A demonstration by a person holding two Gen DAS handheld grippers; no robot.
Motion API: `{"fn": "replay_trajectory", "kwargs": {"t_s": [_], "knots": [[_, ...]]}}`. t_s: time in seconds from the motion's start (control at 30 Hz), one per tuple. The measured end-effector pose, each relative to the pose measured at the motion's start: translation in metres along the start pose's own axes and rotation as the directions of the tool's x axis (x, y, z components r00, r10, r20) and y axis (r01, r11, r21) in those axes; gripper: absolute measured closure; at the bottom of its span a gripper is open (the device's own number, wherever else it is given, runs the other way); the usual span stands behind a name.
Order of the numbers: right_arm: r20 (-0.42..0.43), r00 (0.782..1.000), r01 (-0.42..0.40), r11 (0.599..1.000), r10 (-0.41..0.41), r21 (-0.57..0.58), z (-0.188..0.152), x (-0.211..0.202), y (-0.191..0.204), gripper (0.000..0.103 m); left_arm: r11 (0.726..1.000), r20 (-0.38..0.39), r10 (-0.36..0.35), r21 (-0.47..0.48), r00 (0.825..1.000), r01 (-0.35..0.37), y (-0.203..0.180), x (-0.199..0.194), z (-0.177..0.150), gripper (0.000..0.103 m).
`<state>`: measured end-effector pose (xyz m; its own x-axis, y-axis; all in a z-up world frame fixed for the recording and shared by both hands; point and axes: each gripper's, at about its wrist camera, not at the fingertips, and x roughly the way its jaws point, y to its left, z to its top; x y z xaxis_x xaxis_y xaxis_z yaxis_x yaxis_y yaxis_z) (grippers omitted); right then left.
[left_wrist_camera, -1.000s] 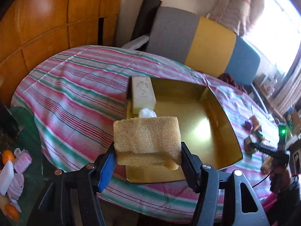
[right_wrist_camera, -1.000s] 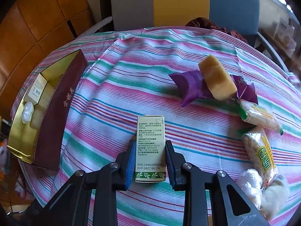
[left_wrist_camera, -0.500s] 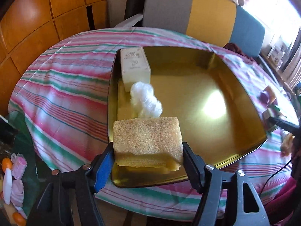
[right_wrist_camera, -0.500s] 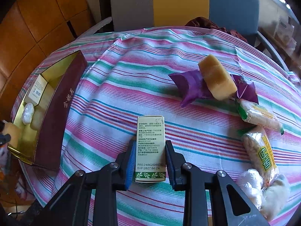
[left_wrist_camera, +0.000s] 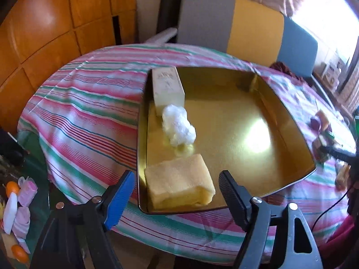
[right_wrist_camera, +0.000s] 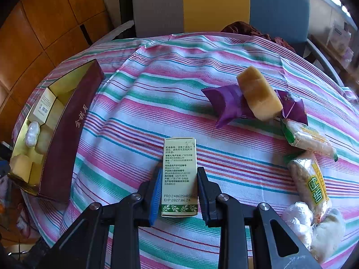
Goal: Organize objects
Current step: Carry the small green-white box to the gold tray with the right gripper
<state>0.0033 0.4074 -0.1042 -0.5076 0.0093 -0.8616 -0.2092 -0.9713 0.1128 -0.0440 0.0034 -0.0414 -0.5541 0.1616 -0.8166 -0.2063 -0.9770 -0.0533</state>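
Note:
A yellow sponge (left_wrist_camera: 179,187) lies in the near left corner of the gold-lined box (left_wrist_camera: 289,121). My left gripper (left_wrist_camera: 177,195) is open around it, both pads clear of its sides. Further back in the box lie a white wad (left_wrist_camera: 178,126) and a cream carton (left_wrist_camera: 167,88). My right gripper (right_wrist_camera: 179,192) is shut on a small green-and-cream carton (right_wrist_camera: 179,174) over the striped tablecloth. In the right wrist view the box (right_wrist_camera: 65,132) stands at the left, maroon outside.
A second yellow sponge (right_wrist_camera: 258,95) lies on a purple wrapper (right_wrist_camera: 228,104) at the right. Snack packets (right_wrist_camera: 311,179) and white wads (right_wrist_camera: 298,219) lie near the right edge. A grey, yellow and blue chair (right_wrist_camera: 215,4) stands behind the round table.
My left gripper has opened and let go of the sponge, which now rests in the box's near corner. The right gripper with its carton has not moved.

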Motion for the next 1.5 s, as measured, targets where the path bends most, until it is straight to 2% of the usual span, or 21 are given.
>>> {"fn": "replay_trajectory", "kwargs": {"t_s": [0.2,0.37,0.53,0.67,0.8,0.93,1.03,1.17,1.3,1.43,1.5], "knots": [[0.014,1.000,0.013,0.999,-0.013,0.041,0.001,-0.005,-0.005,0.073,0.999,0.077,0.000,-0.037,0.997,0.003,0.003,-0.020,0.004,0.025],[0.098,0.994,-0.054,0.993,0.043,0.107,0.009,-0.042,-0.002,0.073,1.000,0.118,-0.001,-0.024,0.993,0.003,0.000,-0.027,0.005,0.025],[0.148,0.980,-0.143,0.988,0.134,0.053,0.025,-0.067,0.044,0.073,0.999,0.115,-0.012,-0.039,0.993,0.017,0.004,-0.027,0.004,0.025],[0.148,0.962,-0.225,0.974,0.228,-0.038,0.038,-0.074,0.101,0.073,0.998,0.113,-0.025,-0.047,0.993,0.030,0.010,-0.027,0.002,0.029],[0.099,0.948,-0.289,0.950,0.301,-0.116,0.047,-0.064,0.156,0.073,0.997,0.110,-0.018,-0.073,0.994,0.027,0.023,-0.026,-0.002,0.033],[0.029,0.946,-0.316,0.936,0.324,-0.153,0.053,-0.040,0.203,0.073,0.990,0.117,-0.013,-0.139,0.993,0.029,0.045,-0.026,-0.004,0.034],[-0.032,0.945,-0.327,0.935,0.326,-0.136,0.056,-0.015,0.230,0.073,0.983,0.121,-0.003,-0.179,0.993,0.025,0.059,-0.025,-0.006,0.035],[-0.107,0.951,-0.299,0.949,0.289,-0.100,0.060,0.025,0.262,0.073,0.977,0.113,-0.015,-0.208,0.994,0.038,0.069,-0.019,-0.009,0.039],[-0.173,0.940,-0.312,0.946,0.293,-0.093,0.055,0.057,0.289,0.072,0.973,0.103,-0.031,-0.223,0.994,0.054,0.074,-0.013,-0.013,0.039],[-0.215,0.895,-0.409,0.911,0.392,-0.043,0.048,0.071,0.305,0.070,0.969,0.103,-0.044,-0.236,0.994,0.067,0.078,-0.011,-0.015,0.039],[-0.220,0.874,-0.454,0.889,0.433,-0.054,0.044,0.071,0.310,0.065,0.968,0.103,-0.050,-0.239,0.993,0.073,0.079,-0.010,-0.016,0.039]]}}
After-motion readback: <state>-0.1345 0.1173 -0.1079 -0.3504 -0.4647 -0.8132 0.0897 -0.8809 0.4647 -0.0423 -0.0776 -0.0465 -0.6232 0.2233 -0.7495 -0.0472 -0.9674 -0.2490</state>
